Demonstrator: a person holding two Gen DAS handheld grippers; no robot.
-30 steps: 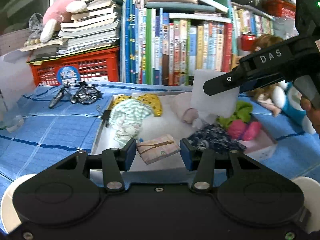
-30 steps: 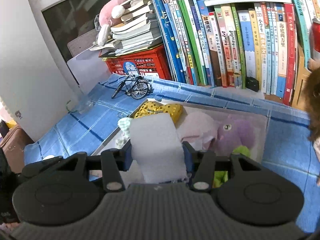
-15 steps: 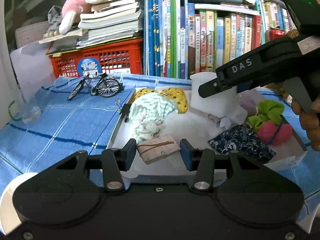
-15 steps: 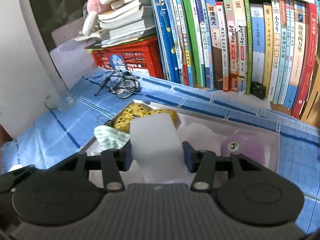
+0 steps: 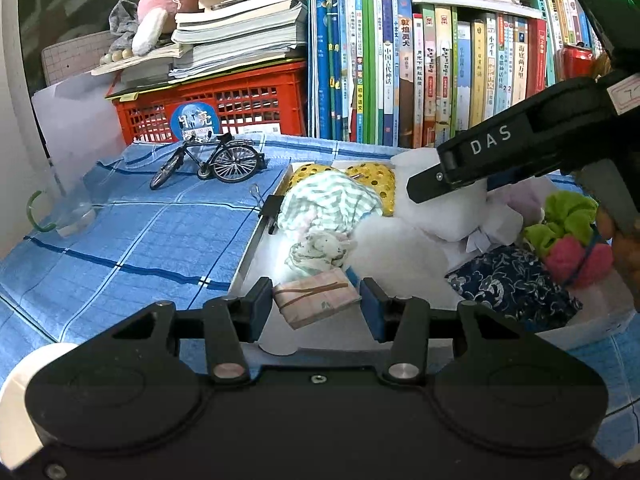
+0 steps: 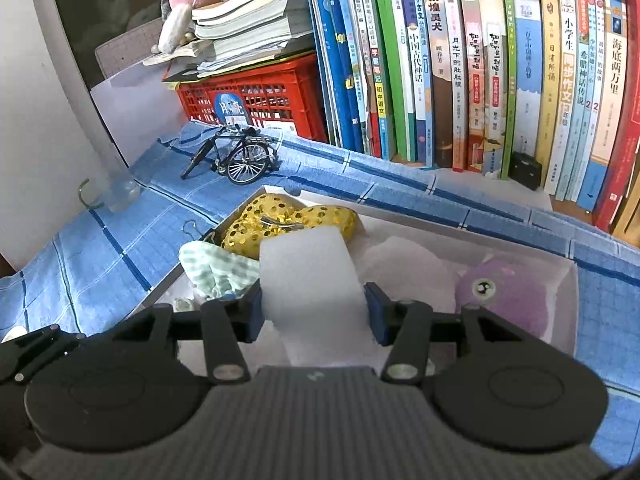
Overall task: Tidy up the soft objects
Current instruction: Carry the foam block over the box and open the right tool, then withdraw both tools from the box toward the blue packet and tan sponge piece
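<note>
A shallow white box (image 5: 248, 264) (image 6: 568, 304) on the blue cloth holds soft things: a yellow sequin heart (image 6: 280, 220), a green striped cloth (image 5: 328, 204), a navy floral pouch (image 5: 512, 288), green and pink scrunchies (image 5: 572, 236) and a purple plush (image 6: 504, 296). My right gripper (image 6: 313, 312) is shut on a white foam block (image 6: 308, 280) and holds it low over the box's middle; the block also shows in the left wrist view (image 5: 448, 208). My left gripper (image 5: 316, 312) is open at the box's near edge, with a folded pink cloth bundle (image 5: 316, 300) between its fingers, untouched.
A model bicycle (image 5: 208, 160) stands on the blue cloth left of the box. A red crate (image 5: 224, 104) with stacked books and a pink plush (image 5: 172, 4) is behind it. A row of upright books (image 6: 480, 72) lines the back. A glass cup (image 5: 72, 212) sits far left.
My right gripper has carried the white foam block down and forward, lower over the box. My left gripper has stayed open over the pink bundle while its view shifted left.
</note>
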